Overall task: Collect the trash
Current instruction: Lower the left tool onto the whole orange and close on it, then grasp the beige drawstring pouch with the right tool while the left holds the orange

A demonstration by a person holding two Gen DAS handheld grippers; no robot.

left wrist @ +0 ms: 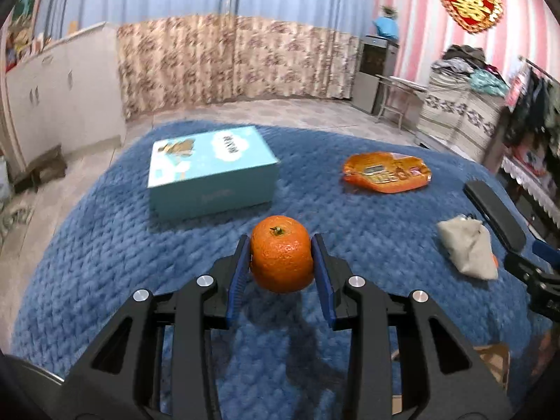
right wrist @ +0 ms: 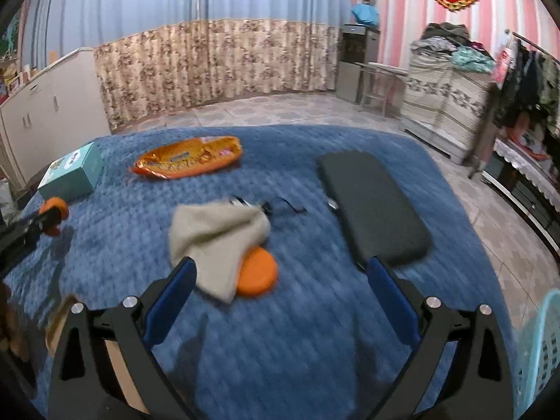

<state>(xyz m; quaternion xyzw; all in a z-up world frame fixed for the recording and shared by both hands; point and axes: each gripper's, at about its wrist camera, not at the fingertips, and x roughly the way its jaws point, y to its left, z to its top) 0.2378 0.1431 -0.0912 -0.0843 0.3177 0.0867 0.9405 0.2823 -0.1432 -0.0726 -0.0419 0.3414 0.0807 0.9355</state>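
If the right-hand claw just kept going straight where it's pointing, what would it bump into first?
Most likely the crumpled beige cloth and the orange disc half under it: they lie just ahead of the open right gripper. Depth is hard to judge; the black pad lies off to the right.

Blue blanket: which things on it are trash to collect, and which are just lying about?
Likely trash:
- orange, clamped in the left gripper
- orange snack bag
- crumpled beige cloth

Probably lying about:
- teal box
- black pad
- orange disc
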